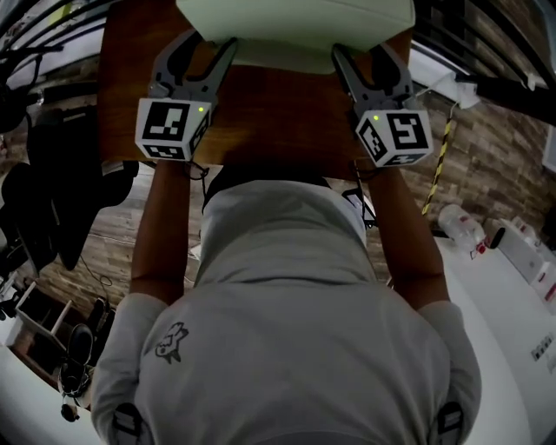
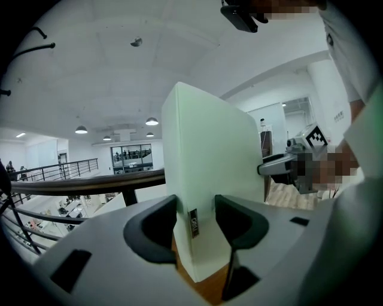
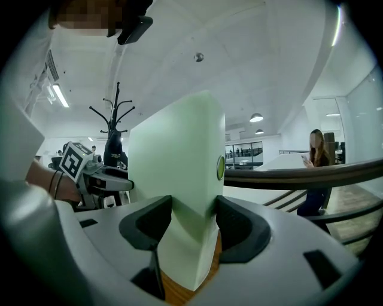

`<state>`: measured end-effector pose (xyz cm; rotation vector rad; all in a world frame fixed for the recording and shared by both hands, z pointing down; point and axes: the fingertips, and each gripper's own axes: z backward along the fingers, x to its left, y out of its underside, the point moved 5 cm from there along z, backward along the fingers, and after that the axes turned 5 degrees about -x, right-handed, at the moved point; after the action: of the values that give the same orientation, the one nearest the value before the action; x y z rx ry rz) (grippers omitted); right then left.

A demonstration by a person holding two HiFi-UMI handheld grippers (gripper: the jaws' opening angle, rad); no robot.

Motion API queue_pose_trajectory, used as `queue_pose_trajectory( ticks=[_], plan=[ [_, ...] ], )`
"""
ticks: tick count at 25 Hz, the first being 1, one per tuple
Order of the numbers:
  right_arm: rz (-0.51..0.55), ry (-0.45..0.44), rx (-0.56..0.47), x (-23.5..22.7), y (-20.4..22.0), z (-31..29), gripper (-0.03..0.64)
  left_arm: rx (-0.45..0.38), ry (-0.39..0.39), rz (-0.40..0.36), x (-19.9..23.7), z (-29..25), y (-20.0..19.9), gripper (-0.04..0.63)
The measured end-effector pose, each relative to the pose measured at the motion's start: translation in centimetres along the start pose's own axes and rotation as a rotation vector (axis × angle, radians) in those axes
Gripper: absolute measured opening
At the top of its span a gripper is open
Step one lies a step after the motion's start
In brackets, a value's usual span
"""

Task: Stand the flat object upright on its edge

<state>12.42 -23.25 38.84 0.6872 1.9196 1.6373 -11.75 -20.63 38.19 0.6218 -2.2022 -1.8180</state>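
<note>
Pale green flat box [image 1: 295, 26] upright on long edge, broad faces vertical, low over far part of wooden table [image 1: 278, 122]; contact with table unclear. Left hand-held gripper [image 2: 196, 224] clamps one end, right hand-held gripper [image 3: 194, 224] clamps the opposite end.

The left forearm [image 1: 162, 228] and right forearm [image 1: 407, 235] reached straight ahead, roughly parallel. The left tool [image 1: 211, 45] and right tool [image 1: 363, 54] pointed forward and slightly down. Each had its jaws set wide, with a pad pressed on either face at opposite ends of the pale green block [image 1: 295, 26].
</note>
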Motion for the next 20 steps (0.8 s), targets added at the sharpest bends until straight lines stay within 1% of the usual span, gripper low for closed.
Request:
queue_pose_trajectory(
  ticks=[7, 9, 11, 16, 20],
  plan=[
    [0.02, 0.025, 0.03, 0.0, 3.0, -1.4, 0.232, -0.007, 0.012, -0.018, 0.8, -1.2, 2.5, 0.209],
    [0.028, 0.038, 0.046, 0.0, 3.7, -1.8, 0.232, 0.005, 0.014, -0.023, 0.9, -1.5, 3.3, 0.209],
    [0.035, 0.049, 0.06, 0.0, 4.3, -2.1, 0.232, 0.02, 0.019, -0.022, 1.1, -1.7, 4.2, 0.208],
    [0.034, 0.068, 0.093, -0.3, 6.1, -2.8, 0.232, -0.002, 0.038, -0.021, 1.4, -2.8, 5.6, 0.207],
    [0.032, 0.082, 0.115, -0.2, 7.2, -3.4, 0.232, 0.014, 0.053, -0.009, 1.8, -3.4, 7.1, 0.204]
  ],
)
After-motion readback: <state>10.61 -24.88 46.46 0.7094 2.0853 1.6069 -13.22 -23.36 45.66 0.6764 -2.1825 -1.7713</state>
